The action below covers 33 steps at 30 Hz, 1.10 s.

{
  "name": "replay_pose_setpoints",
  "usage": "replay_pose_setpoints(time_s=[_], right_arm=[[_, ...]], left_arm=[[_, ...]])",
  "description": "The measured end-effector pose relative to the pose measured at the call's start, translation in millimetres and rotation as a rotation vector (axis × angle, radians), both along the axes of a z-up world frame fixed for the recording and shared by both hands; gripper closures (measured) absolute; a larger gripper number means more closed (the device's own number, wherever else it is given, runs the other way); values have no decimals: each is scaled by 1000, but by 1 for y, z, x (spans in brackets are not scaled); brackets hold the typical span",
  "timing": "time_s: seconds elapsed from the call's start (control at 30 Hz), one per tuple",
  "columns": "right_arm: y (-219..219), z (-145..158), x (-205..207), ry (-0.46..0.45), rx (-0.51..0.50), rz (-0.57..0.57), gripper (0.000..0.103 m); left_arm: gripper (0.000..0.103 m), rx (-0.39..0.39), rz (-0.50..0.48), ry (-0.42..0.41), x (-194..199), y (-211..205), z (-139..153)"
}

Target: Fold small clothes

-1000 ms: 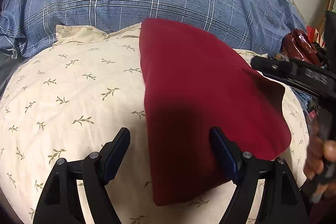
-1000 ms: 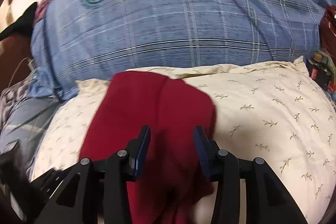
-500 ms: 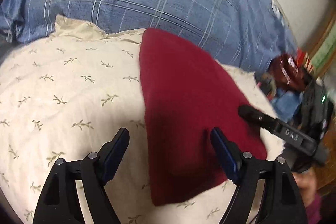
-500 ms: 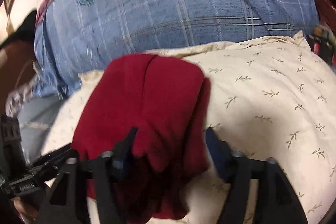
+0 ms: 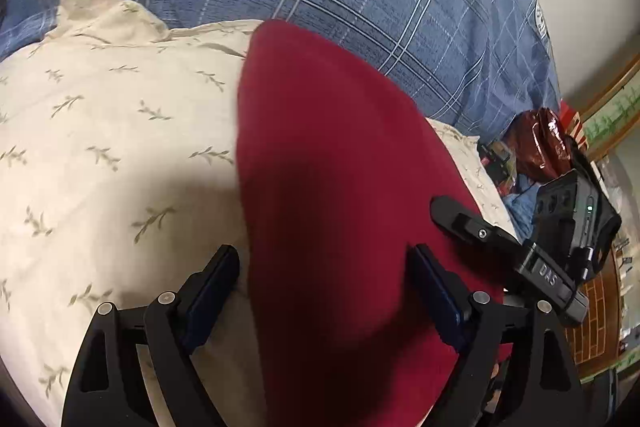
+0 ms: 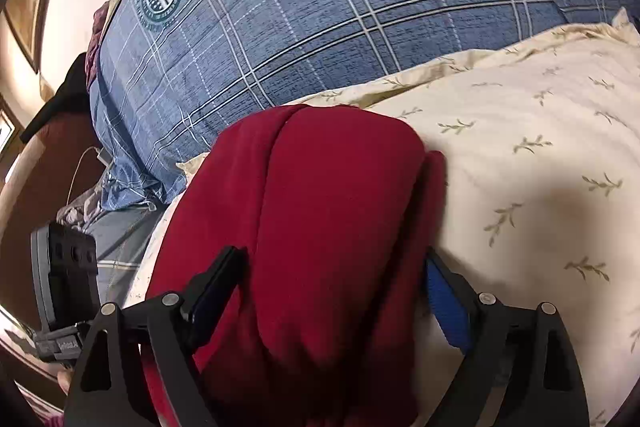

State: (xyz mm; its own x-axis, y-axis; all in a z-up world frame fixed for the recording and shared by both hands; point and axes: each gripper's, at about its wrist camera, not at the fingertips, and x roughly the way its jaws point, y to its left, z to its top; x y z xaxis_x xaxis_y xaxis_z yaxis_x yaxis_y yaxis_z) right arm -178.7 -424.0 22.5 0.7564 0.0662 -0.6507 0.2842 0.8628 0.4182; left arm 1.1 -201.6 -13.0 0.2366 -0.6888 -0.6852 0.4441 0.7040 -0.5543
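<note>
Red garment between opening fingers

A cream leaf-print pillow lies against a blue plaid pillow, a shiny red bag beside them.

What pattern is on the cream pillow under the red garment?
Small olive-green leafy sprigs scattered over the cream pillow, clearest in the left wrist view.

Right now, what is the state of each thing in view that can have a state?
Red cloth: folded over, lying on the cream pillow, not gripped.
Cream pillow: lying flat, partly under the cloth.
Blue plaid pillow: lying behind the cream pillow.
Left gripper: jaws opening, nothing pinched.
Right gripper: jaws opening, cloth between them but not pinched.
</note>
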Motion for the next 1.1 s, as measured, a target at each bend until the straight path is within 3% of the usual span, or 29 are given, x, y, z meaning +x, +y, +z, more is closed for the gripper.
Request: replay_pose_setpoints(time_s=[0.07, 0.13, 0.4, 0.53, 0.77, 0.87, 0.97, 1.03, 1.1], right_arm=[[1, 1, 1, -3, 5, 6, 13], [2, 1, 2, -3, 16, 22, 20], [21, 19, -4, -23, -79, 16, 44], [35, 35, -10, -53, -63, 40, 52], [88, 46, -28, -36, -4, 136, 52], [107, 30, -30, 9, 31, 168, 49], [114, 19, -32, 67, -20, 135, 46], [110, 21, -42, 79, 19, 123, 46], [108, 32, -55, 63, 18, 100, 46]], left_arm=[[16, 9, -9, -6, 3, -7, -1], [17, 19, -17, -11, 6, -13, -2], [46, 33, -3, -59, -5, -12, 9], [54, 19, -12, -77, -21, 0, 24], [55, 37, 12, -114, -69, 55, 58], [55, 65, 52, -76, -89, 83, 53], [54, 85, 92, -39, -99, 100, 40], [53, 72, 111, -21, -104, 106, 38], [50, 82, 147, -57, -113, 111, 45]])
